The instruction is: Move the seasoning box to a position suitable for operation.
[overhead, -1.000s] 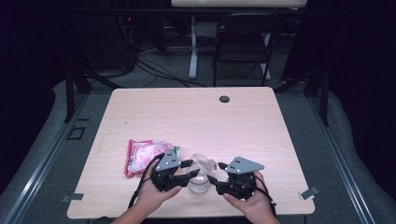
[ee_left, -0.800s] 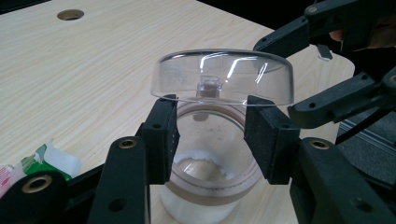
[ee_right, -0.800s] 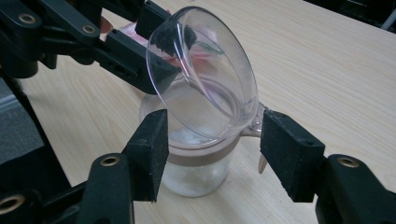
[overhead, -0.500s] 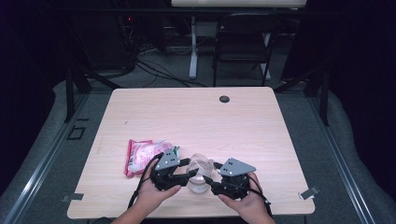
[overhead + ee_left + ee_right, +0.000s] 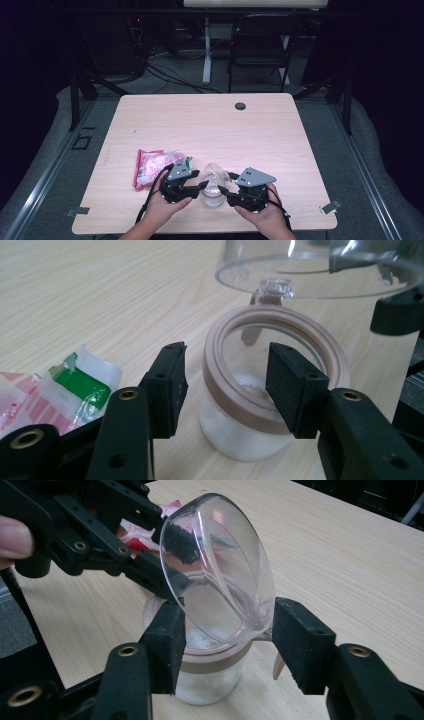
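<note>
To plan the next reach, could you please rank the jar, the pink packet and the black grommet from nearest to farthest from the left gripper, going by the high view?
1. The jar, right beside the left gripper, between both grippers.
2. The pink packet, just beyond it toward the table's left.
3. The black grommet, near the far edge.

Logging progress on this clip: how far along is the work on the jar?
Done: the jar stands with its clear lid swung up on the hinge, white contents visible inside. In hand: both open grippers, left gripper and right gripper, flank its mouth. Left, probably: the pink packet lies beside it, untouched.
</note>
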`<state>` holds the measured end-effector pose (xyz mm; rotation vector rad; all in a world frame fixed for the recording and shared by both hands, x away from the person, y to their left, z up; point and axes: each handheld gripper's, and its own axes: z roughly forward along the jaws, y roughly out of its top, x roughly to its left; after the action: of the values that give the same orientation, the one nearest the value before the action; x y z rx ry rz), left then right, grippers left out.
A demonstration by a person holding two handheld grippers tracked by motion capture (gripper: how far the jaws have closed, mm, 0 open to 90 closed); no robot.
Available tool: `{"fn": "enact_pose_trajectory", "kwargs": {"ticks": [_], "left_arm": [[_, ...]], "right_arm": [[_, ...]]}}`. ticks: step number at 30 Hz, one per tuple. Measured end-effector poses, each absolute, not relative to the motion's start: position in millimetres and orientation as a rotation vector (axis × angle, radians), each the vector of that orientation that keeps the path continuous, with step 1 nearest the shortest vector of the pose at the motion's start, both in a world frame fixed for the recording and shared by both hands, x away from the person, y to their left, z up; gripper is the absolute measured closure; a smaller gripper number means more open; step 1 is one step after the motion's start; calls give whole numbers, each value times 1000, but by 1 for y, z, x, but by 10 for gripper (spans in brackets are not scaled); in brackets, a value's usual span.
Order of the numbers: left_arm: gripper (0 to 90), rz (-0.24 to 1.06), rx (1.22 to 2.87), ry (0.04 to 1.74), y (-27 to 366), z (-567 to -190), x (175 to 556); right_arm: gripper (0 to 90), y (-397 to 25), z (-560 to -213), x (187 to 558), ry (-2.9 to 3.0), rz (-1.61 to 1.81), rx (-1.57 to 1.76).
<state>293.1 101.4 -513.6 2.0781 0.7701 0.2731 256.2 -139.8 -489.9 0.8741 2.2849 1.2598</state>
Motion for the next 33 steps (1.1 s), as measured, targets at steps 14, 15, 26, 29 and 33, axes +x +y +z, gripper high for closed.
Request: {"fn": "enact_pose_trajectory", "kwargs": {"ticks": [14, 15, 26, 29, 33], "left_arm": [[618, 240, 2088, 743, 101, -514, 293], [618, 240, 2088, 743, 101, -514, 293], [625, 249, 2084, 744, 101, -515, 292], [625, 249, 2083, 745, 101, -515, 292], [625, 253, 2078, 745, 100, -515, 292]], "right_arm": [[611, -151, -488, 260, 2256, 1296, 937], [621, -153, -488, 261, 2250, 1301, 948], [675, -171, -496, 272, 2199, 1354, 1090], [647, -169, -496, 271, 2216, 1343, 1065], [602, -168, -497, 270, 2234, 1339, 1041]]}}
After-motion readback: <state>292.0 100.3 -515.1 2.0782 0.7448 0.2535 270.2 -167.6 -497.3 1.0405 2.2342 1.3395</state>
